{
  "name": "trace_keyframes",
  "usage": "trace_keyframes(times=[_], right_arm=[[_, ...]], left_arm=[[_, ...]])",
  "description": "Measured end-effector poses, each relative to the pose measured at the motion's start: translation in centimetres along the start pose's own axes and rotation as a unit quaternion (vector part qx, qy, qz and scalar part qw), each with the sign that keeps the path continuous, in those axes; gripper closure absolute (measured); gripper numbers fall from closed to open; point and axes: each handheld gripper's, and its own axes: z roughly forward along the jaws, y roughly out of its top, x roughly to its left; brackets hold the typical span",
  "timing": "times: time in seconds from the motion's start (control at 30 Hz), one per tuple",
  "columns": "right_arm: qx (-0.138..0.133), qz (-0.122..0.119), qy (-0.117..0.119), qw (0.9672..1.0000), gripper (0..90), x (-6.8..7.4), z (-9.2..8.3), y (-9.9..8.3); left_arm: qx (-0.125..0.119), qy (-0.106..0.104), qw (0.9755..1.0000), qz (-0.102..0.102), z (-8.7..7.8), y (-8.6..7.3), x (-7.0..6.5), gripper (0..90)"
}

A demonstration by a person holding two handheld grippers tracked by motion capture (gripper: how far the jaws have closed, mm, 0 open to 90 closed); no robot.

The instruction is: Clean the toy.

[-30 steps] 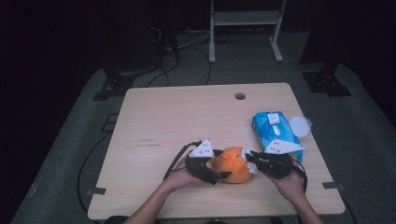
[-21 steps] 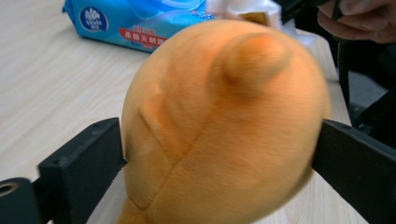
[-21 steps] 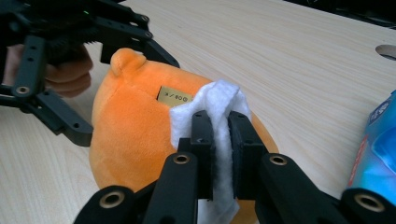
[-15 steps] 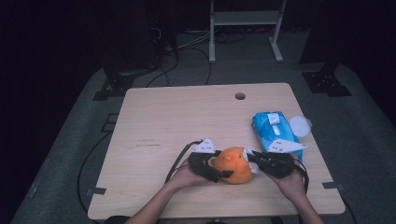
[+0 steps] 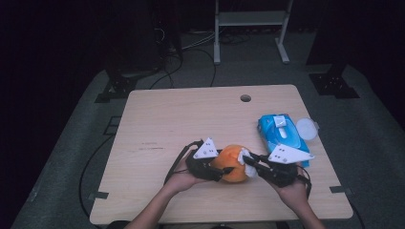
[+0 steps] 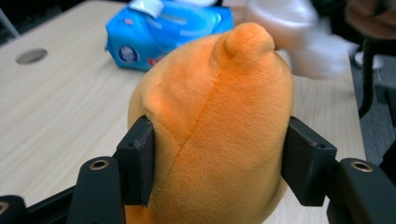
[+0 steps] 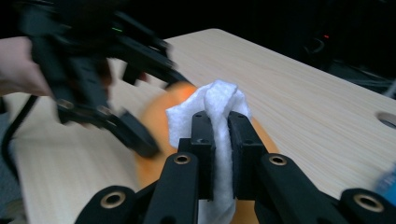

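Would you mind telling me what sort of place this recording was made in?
Probably a lab or studio set up for recording: a lone wooden table on grey carpet, dark surroundings, cables on the floor and a white metal stand behind.

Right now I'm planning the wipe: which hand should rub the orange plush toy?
Right. The right gripper is shut on the white wipe, right by the orange plush toy. The left gripper has just closed on the toy, steadying it.
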Motion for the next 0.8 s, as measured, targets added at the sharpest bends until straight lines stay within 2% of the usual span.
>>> trace_keyframes(times=[0.07, 0.1, 0.17, 0.23, 0.27, 0.3, 0.33, 0.37, 0.47, 0.63, 0.73, 0.8], right_arm=[[0.009, -0.011, -0.005, 0.9999, 81.2, 0.5, 0.5, -0.1], [0.011, -0.008, -0.004, 0.9999, 81.1, 0.3, 0.7, -0.3], [0.022, 0.007, -0.006, 0.9997, 81.1, -0.5, 1.0, -1.0], [0.03, 0.035, 0.007, 0.9989, 81.1, -1.3, 1.4, -1.9], [0.034, 0.041, 0.008, 0.9986, 81.1, -1.5, 1.4, -2.1], [0.036, 0.042, 0.007, 0.9985, 81.1, -1.6, 1.5, -2.2], [0.038, 0.042, 0.006, 0.9984, 81.1, -1.7, 1.5, -2.4], [0.037, 0.046, 0.007, 0.9982, 81.1, -1.8, 1.5, -2.4], [0.037, 0.044, 0.007, 0.9983, 81.1, -1.8, 1.5, -2.5], [0.041, 0.043, 0.001, 0.9982, 81.1, -2.0, 1.5, -2.7], [0.045, 0.043, -0.009, 0.998, 81.1, -2.4, 1.3, -2.8], [0.047, 0.05, -0.019, 0.9975, 81.1, -2.9, 1.1, -3.0]], left_arm=[[0.008, -0.004, 0.9999, -0.005, 0.1, -0.1, -0.1, 36.5], [0.013, -0.004, 0.9999, -0.006, 0.2, -0.2, 0.0, 36.2], [0.015, -0.012, 0.9997, -0.012, 0.5, -0.4, 0.2, 33.6], [0.014, -0.02, 0.9996, -0.017, 0.9, -0.6, 0.3, 24.8], [0.01, -0.022, 0.9996, -0.016, 1.0, -0.7, 0.5, 20.1], [-0.005, -0.024, 0.9993, -0.03, 1.1, -1.0, 1.0, 16.2], [-0.01, -0.028, 0.9988, -0.039, 1.2, -1.1, 1.3, 9.2], [-0.012, -0.032, 0.998, -0.053, 1.3, -1.3, 1.6, 7.3], [-0.016, -0.043, 0.9967, -0.068, 1.8, -1.9, 1.9, 2.9], [-0.013, -0.052, 0.9976, -0.043, 1.7, -1.7, 1.3, 12.2], [-0.022, -0.067, 0.997, -0.031, 1.3, -1.9, 1.4, 13.2], [-0.03, -0.062, 0.9972, -0.03, 1.4, -2.1, 1.4, 12.5]])
